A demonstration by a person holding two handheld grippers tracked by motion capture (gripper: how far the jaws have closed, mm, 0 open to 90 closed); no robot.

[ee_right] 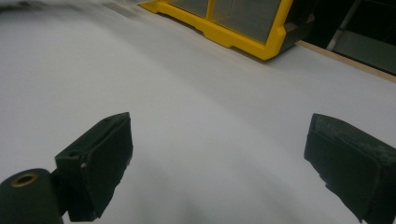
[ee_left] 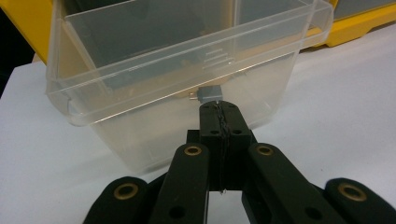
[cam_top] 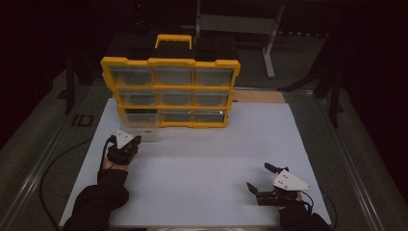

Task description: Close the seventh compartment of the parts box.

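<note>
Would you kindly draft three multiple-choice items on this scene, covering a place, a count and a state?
1. Where is the clear drawer?
A. Pulled out at the organizer's bottom left
B. On top of the organizer
C. Beside the right claw

2. How many drawer fronts does the yellow organizer show?
A. Four
B. Six
C. Nine

3. How do the right claw's jaws stand?
A. Closed on a drawer
B. Apart, nothing between them
C. Closed on a cable

Answers: 1 A, it juts onto the white board by the left claw; 2 C, three rows of three; 3 B, bare board shows between them.
</note>
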